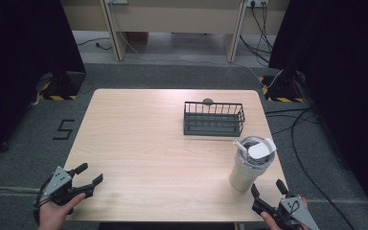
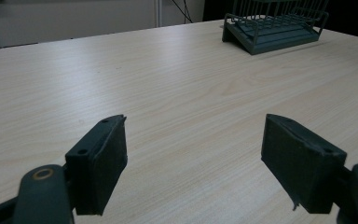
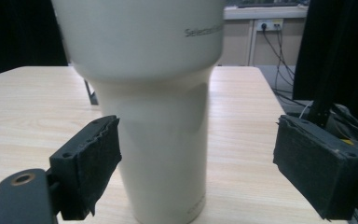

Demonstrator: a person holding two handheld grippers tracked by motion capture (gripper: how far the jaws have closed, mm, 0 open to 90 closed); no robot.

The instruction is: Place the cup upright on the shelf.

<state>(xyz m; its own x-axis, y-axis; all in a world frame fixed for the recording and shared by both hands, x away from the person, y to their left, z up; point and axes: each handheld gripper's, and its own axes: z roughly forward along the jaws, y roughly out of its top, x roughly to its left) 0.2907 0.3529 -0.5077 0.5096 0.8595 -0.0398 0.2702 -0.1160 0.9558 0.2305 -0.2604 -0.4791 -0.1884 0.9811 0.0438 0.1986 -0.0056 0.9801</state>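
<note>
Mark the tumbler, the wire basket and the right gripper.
tumbler (image 3: 158, 154): right gripper view, on its cream lower body.
wire basket (image 1: 213, 125): high view, on its near wall.
right gripper (image 1: 269, 187): high view, midway between its two fingertips, just beside the tumbler's base.

We get the high view from above the near edge, looking forward and down over the whole table to the floor beyond. The left gripper view sits low over the tabletop, facing across it toward the wire basket at the far side. The right gripper view sits low and very close to the cream tumbler. All three share the tabletop; basket and tumbler also appear from above.
</note>
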